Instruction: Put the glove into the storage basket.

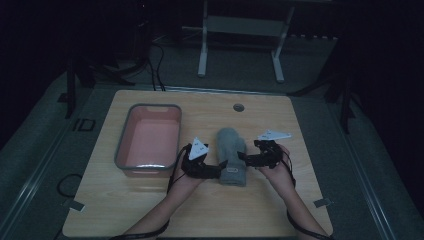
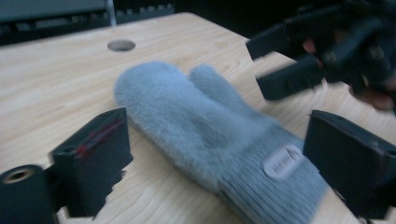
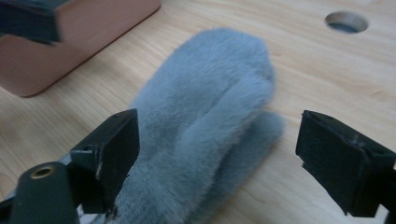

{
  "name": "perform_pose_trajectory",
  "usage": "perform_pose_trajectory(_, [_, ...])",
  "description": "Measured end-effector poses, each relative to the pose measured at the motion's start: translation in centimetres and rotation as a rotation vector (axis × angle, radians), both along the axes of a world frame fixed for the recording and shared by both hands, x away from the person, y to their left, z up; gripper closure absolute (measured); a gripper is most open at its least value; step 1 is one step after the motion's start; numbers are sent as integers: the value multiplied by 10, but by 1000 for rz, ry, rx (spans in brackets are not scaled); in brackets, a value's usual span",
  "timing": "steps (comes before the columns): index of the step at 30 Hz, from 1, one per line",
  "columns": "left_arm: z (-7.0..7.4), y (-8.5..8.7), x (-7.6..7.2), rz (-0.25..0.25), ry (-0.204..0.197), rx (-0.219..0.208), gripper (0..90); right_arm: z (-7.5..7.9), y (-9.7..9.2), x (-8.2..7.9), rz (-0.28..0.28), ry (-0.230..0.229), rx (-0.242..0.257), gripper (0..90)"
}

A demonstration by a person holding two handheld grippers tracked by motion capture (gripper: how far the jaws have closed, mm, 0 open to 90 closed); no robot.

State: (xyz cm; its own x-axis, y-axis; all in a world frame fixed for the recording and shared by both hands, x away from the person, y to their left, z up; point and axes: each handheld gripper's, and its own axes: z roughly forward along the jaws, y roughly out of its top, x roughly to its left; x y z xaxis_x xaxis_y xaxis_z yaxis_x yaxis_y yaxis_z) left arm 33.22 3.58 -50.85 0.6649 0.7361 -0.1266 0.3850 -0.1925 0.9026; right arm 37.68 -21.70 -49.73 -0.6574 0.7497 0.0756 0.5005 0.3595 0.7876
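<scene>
Mitten [image 1: 231,155] flat on worktop [image 1: 150,205], we note left gripper [image 1: 216,171] and right gripper [image 1: 243,159] both released, straddling its cuff.

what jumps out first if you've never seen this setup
A fluffy grey mitten lies flat in the middle of the wooden table, thumb to the right. The left tongs and right tongs flank its knit cuff, jaws apart. Left of them sits an empty pink bin with a grey rim.

Mitten [image 2: 210,126] cuff cut off at the frame's bottom edge, right gripper [image 2: 299,60] blurred, pink bin [image 3: 79,37] cropped at top
</scene>
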Motion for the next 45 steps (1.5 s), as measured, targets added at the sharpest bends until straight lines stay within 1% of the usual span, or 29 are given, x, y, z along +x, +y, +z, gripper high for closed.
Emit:
perform_pose_trajectory(1, [-1,-2,3,9,7,7,147,-3,2,1,-6,11,5,168])
perform_pose_trajectory(2, [-3,-4,8,5,28,8,147,-5,2,1,-15,18,5,230])
perform_pose_trajectory(3, [-5,-7,12,19,53,26,149,-7,2,1,-23,30,10,274])
perform_pose_trajectory(4, [-7,-9,15,21,65,28,155,-11,1,2,-35,40,24,342])
perform_pose_trajectory(5, [-9,-11,17,18,84,25,156,-13,0,3,-46,49,33,377])
perform_pose_trajectory(6, [-11,-13,20,27,106,37,157,-16,-2,4,-44,71,48,427])
perform_pose_trajectory(7, [-12,-14,22,22,119,33,156,-20,-5,5,-39,90,77,483])
perform_pose_trajectory(8, [-14,-15,23,22,128,36,156,-22,-7,5,-42,96,93,480])
perform_pose_trajectory(9, [-15,-16,25,24,134,50,156,-25,-8,6,-43,115,102,479])
perform_pose_trajectory(13, [-19,-16,29,12,155,68,157,-37,-8,8,-56,142,66,462])
perform_pose_trajectory(14, [-20,-15,30,11,160,69,162,-39,-9,8,-60,145,67,461])
perform_pose_trajectory(15, [-21,-14,31,16,162,70,202,-41,-10,9,-64,159,73,461])
perform_pose_trajectory(16, [-23,-13,33,11,173,62,205,-43,-11,10,-67,167,72,461])
perform_pose_trajectory(17, [-23,-13,33,11,173,62,205,-43,-11,10,-67,167,72,461])
perform_pose_trajectory(18, [-28,-13,37,9,197,57,205,-44,-11,11,-70,174,61,457])
perform_pose_trajectory(19, [-30,-13,39,2,212,51,205,-47,-12,13,-62,197,53,444])
perform_pose_trajectory(21, [-33,-14,43,2,227,52,205,-48,-12,14,-55,211,48,430])
perform_pose_trajectory(22, [-35,-14,46,-1,242,44,205,-49,-11,15,-51,217,46,427])
perform_pose_trajectory(23, [-37,-15,48,2,256,46,207,-50,-11,16,-47,230,48,420])
perform_pose_trajectory(25, [-42,-16,54,6,277,42,207,-51,-11,18,-37,238,51,409])
perform_pose_trajectory(27, [-44,-16,57,8,275,40,209,-51,-11,20,-30,250,51,377])
perform_pose_trajectory(29, [-46,-17,60,3,284,40,231,-52,-11,22,-15,263,51,358])
perform_pose_trajectory(32, [-47,-19,63,-2,289,50,232,-51,-10,24,8,257,28,359])
perform_pose_trajectory(33, [-47,-20,64,-7,290,53,232,-51,-9,25,16,260,22,382])
perform_pose_trajectory(37, [-52,-21,73,-27,334,50,232,-50,-8,28,61,281,14,488])
perform_pose_trajectory(38, [-54,-21,75,-36,335,45,232,-50,-7,28,66,283,11,498])
perform_pose_trajectory(41, [-53,-23,79,-52,336,64,247,-50,-7,30,83,288,18,543])
perform_pose_trajectory(42, [-52,-23,80,-65,348,59,274,-51,-7,31,86,289,20,568])
perform_pose_trajectory(45, [-53,-26,83,-108,377,29,418,-50,-7,32,95,297,18,604])
